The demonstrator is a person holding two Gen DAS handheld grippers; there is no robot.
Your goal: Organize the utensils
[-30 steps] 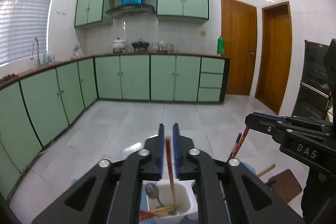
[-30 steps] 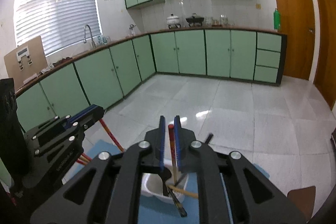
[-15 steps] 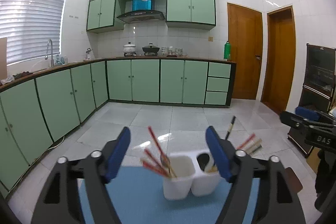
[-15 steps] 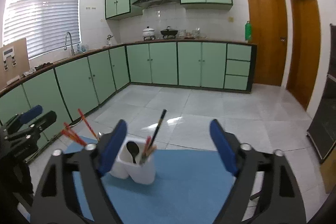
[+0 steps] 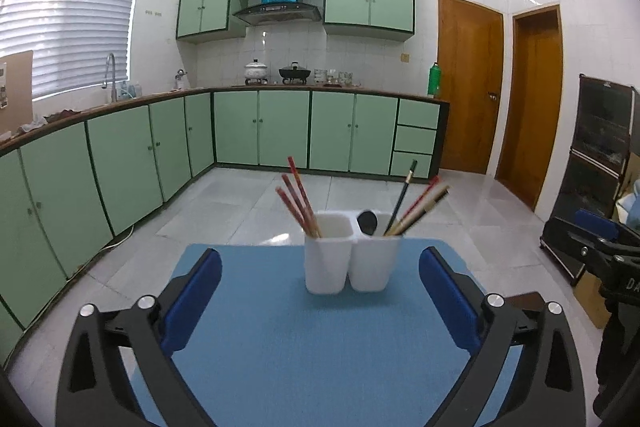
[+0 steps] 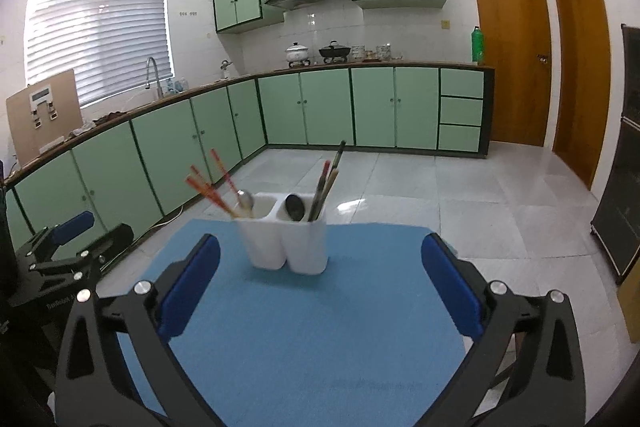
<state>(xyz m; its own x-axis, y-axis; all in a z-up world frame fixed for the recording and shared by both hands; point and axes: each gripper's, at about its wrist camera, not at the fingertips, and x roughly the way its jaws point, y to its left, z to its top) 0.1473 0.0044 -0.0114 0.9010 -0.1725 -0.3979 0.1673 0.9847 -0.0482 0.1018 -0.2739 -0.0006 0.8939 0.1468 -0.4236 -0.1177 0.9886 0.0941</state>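
Note:
A white two-compartment holder stands at the far middle of a blue mat; it also shows in the right wrist view. Its left compartment holds red chopsticks and a metal spoon. Its right compartment holds a black spoon and dark, red and wooden chopsticks. My left gripper is open and empty, well short of the holder. My right gripper is open and empty too, also short of it. Each gripper shows at the other view's edge.
The mat lies on a small table above a grey tiled floor. Green cabinets line the left and back walls. A black rack and a cardboard box stand at the right. Two wooden doors are at the back right.
Both grippers were shut on chopsticks over the holder a second ago. They have let go, opened wide and drawn back from the holder; the chopsticks now stand in it.

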